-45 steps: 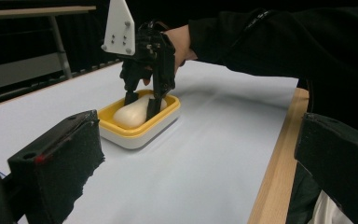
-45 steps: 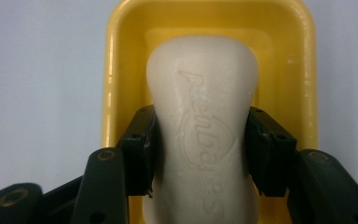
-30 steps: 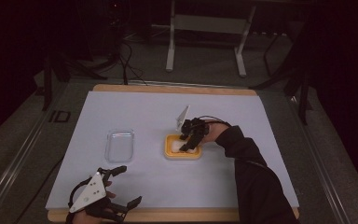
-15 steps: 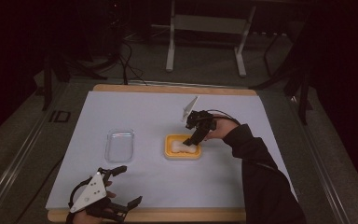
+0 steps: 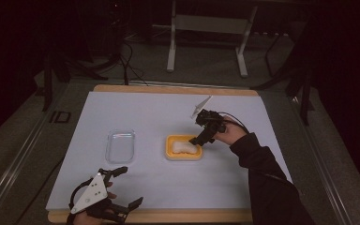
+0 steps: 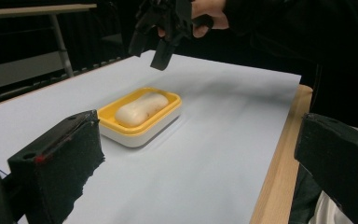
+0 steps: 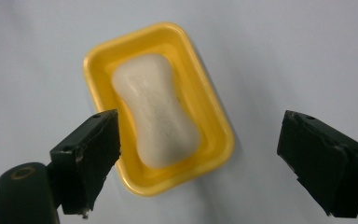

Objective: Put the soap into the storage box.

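Observation:
A white soap bar (image 5: 183, 147) lies in a yellow dish (image 5: 183, 157) near the middle of the table. My right gripper (image 5: 198, 140) hangs just above the dish's right end and points down at it. Its jaws have just been opening and now stand open, with nothing gripped. In the right gripper view the soap (image 7: 158, 116) rests in the dish (image 7: 214, 126) below the spread right gripper (image 7: 200, 140). My left gripper (image 5: 130, 186) sits open at the near left edge. From the left gripper (image 6: 198, 163) I see the dish (image 6: 142, 127), the soap (image 6: 140, 108) and the right gripper (image 6: 156, 49) above them.
A clear plastic tray (image 5: 120, 145) lies left of the dish on the white sheet (image 5: 168, 112). The table's wooden edge (image 5: 168, 216) runs along the near side. A metal stand (image 5: 206, 23) is on the floor beyond the table.
My right gripper has lifted out of the dish and drawn back to the right while its jaws opened. The soap stays in the dish. The left gripper has not moved.

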Available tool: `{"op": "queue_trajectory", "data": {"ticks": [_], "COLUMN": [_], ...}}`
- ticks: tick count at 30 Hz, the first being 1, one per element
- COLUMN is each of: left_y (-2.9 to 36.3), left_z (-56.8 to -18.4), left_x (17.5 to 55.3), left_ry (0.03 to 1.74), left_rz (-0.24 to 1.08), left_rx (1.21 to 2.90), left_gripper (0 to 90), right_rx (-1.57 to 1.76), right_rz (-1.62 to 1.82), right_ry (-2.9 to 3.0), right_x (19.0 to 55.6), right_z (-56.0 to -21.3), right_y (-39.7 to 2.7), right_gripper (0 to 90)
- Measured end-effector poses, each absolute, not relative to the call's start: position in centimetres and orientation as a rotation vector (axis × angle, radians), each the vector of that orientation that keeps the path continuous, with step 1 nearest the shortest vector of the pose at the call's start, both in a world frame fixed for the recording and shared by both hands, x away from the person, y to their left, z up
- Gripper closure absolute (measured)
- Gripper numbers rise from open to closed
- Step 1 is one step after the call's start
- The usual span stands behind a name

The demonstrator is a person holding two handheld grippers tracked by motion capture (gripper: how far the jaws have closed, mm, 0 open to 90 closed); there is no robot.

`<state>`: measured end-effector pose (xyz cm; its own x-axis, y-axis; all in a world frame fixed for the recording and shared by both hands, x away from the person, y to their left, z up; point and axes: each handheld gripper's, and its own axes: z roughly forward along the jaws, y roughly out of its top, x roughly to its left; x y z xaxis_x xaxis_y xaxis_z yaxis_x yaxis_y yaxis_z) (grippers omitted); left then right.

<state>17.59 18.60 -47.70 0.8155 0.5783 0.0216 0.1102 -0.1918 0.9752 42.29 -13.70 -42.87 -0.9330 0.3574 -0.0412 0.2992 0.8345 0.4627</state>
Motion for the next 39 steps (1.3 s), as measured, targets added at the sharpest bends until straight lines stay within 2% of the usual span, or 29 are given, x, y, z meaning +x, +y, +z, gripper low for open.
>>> {"op": "queue_trajectory", "data": {"ticks": [39], "left_y": [18.5], "left_z": [-47.7], "left_x": [17.6], "left_ry": [0.541], "left_rz": [0.455], "left_rx": [1.742], "left_gripper": [1.1], "right_rx": [0.995], "right_rz": [0.734], "right_ry": [2.663], "right_x": [38.0], "right_z": [-46.6], "right_y": [-21.8], "right_gripper": [12.9]}}
